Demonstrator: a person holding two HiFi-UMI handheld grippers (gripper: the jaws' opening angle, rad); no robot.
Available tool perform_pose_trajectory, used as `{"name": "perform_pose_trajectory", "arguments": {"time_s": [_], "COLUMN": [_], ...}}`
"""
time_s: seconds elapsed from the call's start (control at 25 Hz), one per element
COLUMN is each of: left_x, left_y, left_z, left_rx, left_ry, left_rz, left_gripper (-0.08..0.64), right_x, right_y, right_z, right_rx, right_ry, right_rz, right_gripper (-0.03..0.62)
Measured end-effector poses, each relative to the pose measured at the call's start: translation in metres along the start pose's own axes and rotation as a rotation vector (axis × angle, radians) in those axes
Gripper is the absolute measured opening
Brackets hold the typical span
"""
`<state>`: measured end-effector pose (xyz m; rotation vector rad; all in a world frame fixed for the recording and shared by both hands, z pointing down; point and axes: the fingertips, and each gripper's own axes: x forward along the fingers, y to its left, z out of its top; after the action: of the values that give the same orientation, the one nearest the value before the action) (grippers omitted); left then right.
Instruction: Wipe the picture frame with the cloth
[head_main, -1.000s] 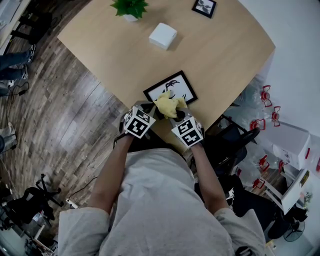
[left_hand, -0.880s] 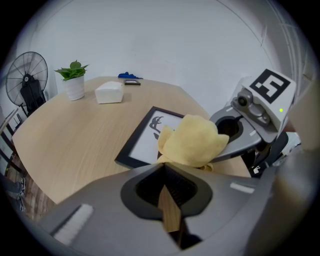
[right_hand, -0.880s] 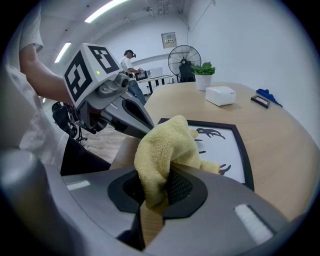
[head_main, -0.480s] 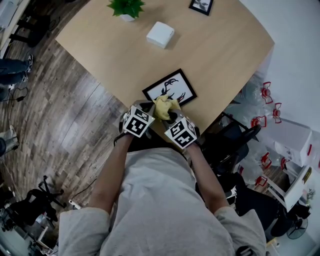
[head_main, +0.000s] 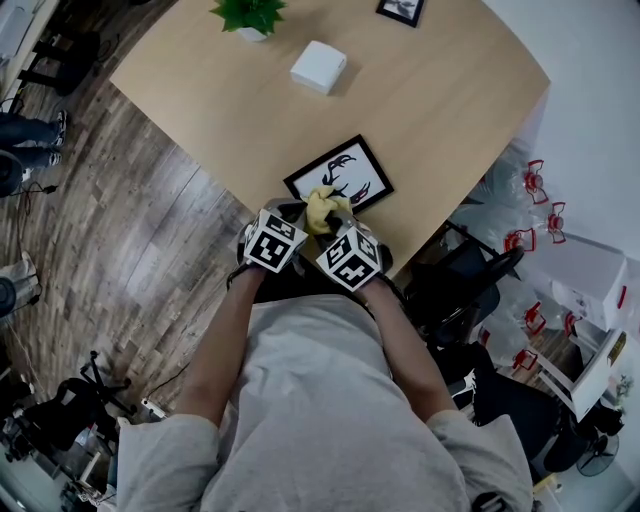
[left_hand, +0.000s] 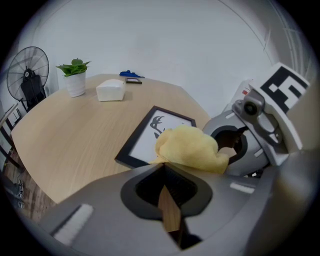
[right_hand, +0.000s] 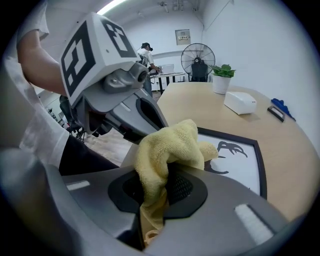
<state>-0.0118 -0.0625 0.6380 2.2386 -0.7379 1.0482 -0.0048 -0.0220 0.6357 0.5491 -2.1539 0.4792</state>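
So that I can rub the black picture frame (head_main: 340, 173), my right tool (right_hand: 155, 200) pinches the soft yellow cloth (right_hand: 167, 145) and my empty left tool (left_hand: 170, 200) is closed.

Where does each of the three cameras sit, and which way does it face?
Head view: on the head, facing steeply down at the table and picture frame; forearms, torso show.
Left gripper view: on left gripper, facing the far wall; right gripper shows.
Right gripper view: on right gripper, facing the fan; left gripper shows.
All share the yellow cloth.
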Motion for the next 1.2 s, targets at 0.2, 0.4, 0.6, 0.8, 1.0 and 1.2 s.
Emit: {"name": "perform_pose_trajectory", "arguments": {"time_s": [0.2, 0.4, 0.6, 0.8, 1.0, 1.2], "left_x": [0.005, 0.001, 0.000, 0.001, 0.001, 0.000], "left_y": [0.006, -0.001, -0.001, -0.001, 0.000, 0.000], "left_z": [-0.003, 0.003, 0.003, 0.004, 0.002, 0.002], "left_rx": [0.010, 0.021, -0.011, 0.015, -0.003, -0.022], "left_ry": [-0.010, -0.008, -0.013, -0.021, -0.026, -0.032], "left_rz": [0.002, -0.005, -0.009, -0.003, -0.001, 0.002], "left_gripper": [0.052, 0.052, 0.052, 0.052, 0.052, 0.052], "right_x": [0.003, 0.009, 0.016, 0.021, 0.030, 0.033], "right_y": [-0.009, -0.028, -0.039, -0.053, -0.049, -0.041], "right_z": [0.005, 0.005, 0.018, 0.032, 0.047, 0.054], "right_rx": [0.039, 0.034, -0.006, 0.028, -0.071, -0.231], "right_ry": [-0.019, -0.017, -0.005, -0.057, -0.083, -0.089], "right_rz": [-0.008, -0.064, -0.053, -0.029, 0.089, 0.195], "right_gripper": [0.051, 0.051, 0.051, 0.051, 0.051, 0.049]}}
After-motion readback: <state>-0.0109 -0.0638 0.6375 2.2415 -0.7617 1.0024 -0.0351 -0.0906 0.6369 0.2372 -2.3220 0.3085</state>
